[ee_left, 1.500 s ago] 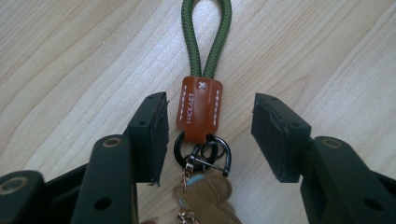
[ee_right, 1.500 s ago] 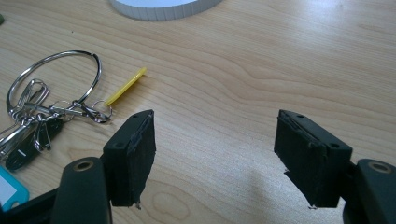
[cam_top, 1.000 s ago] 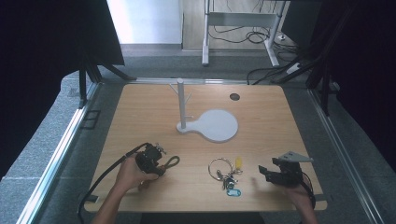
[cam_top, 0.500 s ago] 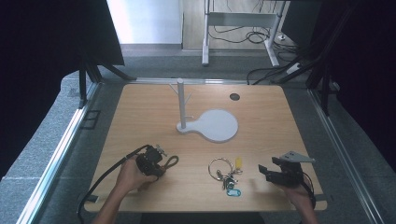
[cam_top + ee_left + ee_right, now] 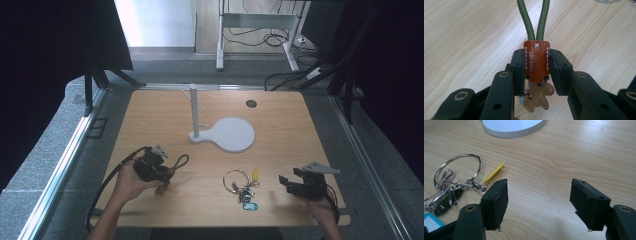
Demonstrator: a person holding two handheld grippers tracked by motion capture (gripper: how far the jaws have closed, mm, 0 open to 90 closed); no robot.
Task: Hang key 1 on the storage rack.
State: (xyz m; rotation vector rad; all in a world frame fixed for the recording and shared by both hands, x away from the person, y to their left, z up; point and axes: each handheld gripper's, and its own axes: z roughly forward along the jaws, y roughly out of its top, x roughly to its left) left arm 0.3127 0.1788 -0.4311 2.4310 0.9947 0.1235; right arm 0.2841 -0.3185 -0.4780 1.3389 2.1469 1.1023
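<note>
My left gripper [image 5: 536,65] is shut on the brown leather tab [image 5: 536,61] of a keychain; its green cord loop [image 5: 536,17] runs forward over the wood, and a tan figure charm [image 5: 539,98] hangs below the tab. In the high view that left gripper [image 5: 167,175] sits at the front left of the table with the cord loop [image 5: 181,161] beside it. My right gripper [image 5: 539,200] stands open over bare wood at the front right [image 5: 285,184]. A bunch of keys on a metal ring [image 5: 456,173] with a yellow tag [image 5: 494,172] and a blue tag [image 5: 248,205] lies just left of it.
A white stand with an upright pegged post [image 5: 194,110] and a round flat base [image 5: 232,134] sits mid-table. A dark round hole [image 5: 251,103] marks the far right of the tabletop [image 5: 280,125]. Metal rails run along both sides, with cables on the floor beyond.
The left gripper has shifted slightly on the table with the keychain in it. The right gripper has barely moved.
</note>
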